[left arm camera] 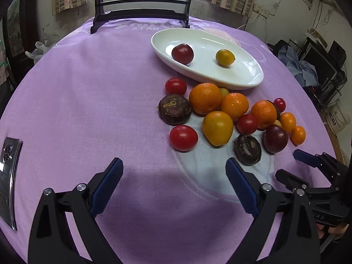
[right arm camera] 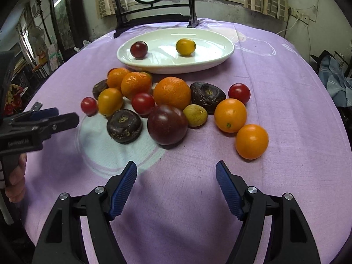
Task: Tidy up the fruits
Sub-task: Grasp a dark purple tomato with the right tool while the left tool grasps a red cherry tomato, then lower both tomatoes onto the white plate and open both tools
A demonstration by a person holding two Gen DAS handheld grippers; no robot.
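A: Left wrist view rides the left gripper [left arm camera: 173,169], looks steeply down and forward over the purple tablecloth [left arm camera: 88,110]; fruit pile sits right of centre, white oval dish [left arm camera: 248,81] behind it.

B: Right wrist view, same tilt, on the right gripper [right arm camera: 176,171]. Closer to the pile, which is centred.

A: Shared?

B: Both see the dish, pile, cloth, black stand [right arm camera: 154,19] and window. Each catches the other gripper at its edge.

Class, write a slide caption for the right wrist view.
Open right gripper faces piled fruit; two pieces already sit in the white dish.
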